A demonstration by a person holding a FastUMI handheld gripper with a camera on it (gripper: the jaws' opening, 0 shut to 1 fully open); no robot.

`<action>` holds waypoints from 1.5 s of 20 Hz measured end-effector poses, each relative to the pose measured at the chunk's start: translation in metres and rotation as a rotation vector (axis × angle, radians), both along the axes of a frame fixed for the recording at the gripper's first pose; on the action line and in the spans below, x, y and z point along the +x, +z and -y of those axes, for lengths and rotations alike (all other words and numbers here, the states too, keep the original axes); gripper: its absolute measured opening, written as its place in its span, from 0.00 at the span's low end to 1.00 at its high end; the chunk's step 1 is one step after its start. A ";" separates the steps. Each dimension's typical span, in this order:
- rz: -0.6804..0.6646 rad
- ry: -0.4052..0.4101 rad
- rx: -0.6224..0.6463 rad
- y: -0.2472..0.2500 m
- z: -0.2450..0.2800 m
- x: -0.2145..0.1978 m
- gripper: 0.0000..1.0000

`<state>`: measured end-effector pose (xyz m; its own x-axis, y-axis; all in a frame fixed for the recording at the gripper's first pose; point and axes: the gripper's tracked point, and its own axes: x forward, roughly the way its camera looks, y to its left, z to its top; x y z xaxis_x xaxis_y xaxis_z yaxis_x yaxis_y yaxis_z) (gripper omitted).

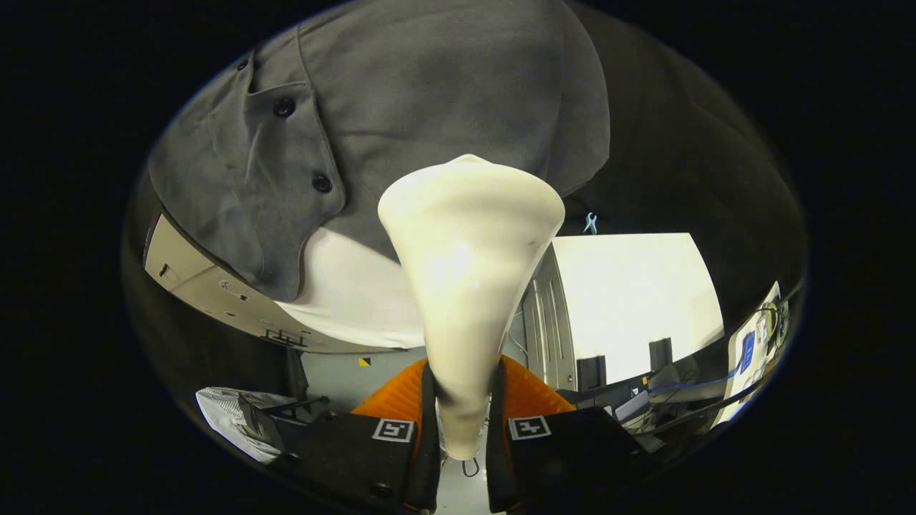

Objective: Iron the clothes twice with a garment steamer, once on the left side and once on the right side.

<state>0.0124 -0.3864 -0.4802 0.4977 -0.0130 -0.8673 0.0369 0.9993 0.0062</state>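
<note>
Claw clamped on cream steamer | head against grey buttoned shirt

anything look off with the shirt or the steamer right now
Nothing stands out. The gripper is shut on the cream steamer, whose head meets the hanging grey shirt. The shirt shows only ordinary creases beside its buttons.
</note>
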 end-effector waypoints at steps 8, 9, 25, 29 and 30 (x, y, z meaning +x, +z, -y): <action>0.097 -0.053 0.021 0.048 -0.031 -0.013 0.34; 0.122 -0.060 0.024 0.059 -0.036 -0.012 0.34; 0.666 0.012 -0.120 0.350 -0.137 -0.010 0.34; 0.803 0.017 -0.090 0.402 -0.152 -0.029 0.33; 0.828 0.014 -0.086 0.413 -0.155 -0.035 0.33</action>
